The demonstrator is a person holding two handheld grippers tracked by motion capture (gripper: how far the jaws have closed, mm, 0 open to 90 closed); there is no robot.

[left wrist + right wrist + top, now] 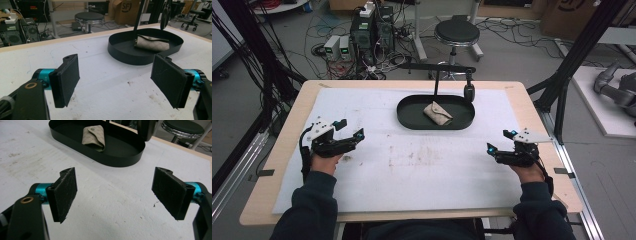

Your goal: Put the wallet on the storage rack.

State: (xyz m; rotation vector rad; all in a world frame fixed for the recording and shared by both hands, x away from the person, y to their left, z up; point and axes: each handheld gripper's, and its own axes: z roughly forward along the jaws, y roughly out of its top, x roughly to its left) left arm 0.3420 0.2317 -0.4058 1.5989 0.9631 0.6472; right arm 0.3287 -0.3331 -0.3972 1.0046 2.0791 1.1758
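Pouch (95, 135) lies inside black oval tray (117, 161), well ahead of both sets of jaws. Left gripper (115, 80) and right gripper (113, 195) spread wide, empty, over white mat (422, 170).

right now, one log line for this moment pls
left gripper: open, empty, over mat | right gripper: open, empty, over mat | pouch: in black tray | tray: far centre of mat

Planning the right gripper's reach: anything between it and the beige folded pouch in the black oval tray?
Only the black oval tray's low near wall. Bare white mat lies between the open right gripper and the beige folded fabric pouch; the thin black post behind is off that line.
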